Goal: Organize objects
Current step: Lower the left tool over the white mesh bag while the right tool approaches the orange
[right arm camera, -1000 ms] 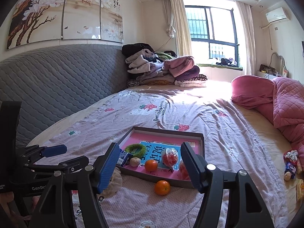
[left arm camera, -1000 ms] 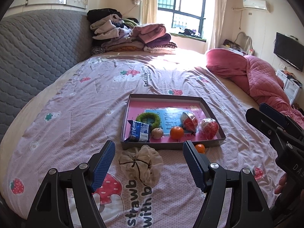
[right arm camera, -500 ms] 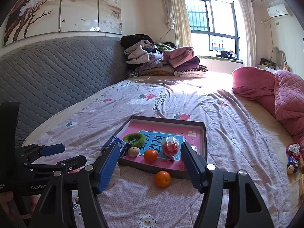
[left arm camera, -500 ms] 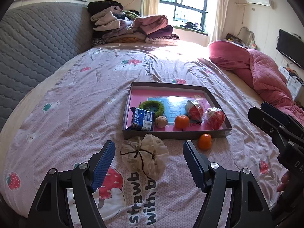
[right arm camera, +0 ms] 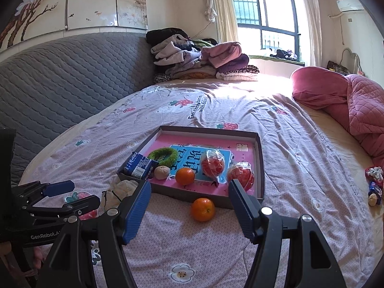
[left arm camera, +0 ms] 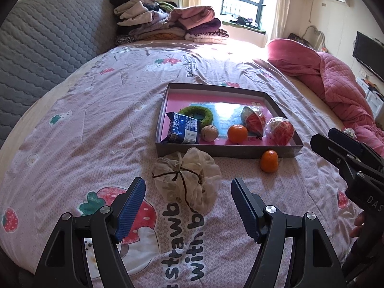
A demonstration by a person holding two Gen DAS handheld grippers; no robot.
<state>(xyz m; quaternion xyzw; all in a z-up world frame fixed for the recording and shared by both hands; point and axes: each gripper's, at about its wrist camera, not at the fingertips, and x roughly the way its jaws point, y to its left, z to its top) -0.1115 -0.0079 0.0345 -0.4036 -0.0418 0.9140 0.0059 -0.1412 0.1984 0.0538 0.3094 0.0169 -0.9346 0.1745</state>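
blue ribbed pads of the left gripper stand wide apart and empty, lined up on the cream gauze drawstring pouch that lies on the pink strawberry-print bedsheet, just in front of the tray. the right gripper is likewise spread and holds nothing; the loose small orange mandarin sits on the sheet between its fingertips' line of sight, just outside the near wall of the shallow grey cardboard tray with pink floor.

step in hand, as judged: approach to pick up the two stray items.

- lower each tool until the pads flank the item's widest part before closing.
- take the pouch by its gathered middle; soft fabric probably slumps if pinched at an edge.
- close gently on the mandarin; round fruit may roll toward the tray wall.
- place both into the bare far half of the tray, clear of the second mandarin and the blue snack packet.
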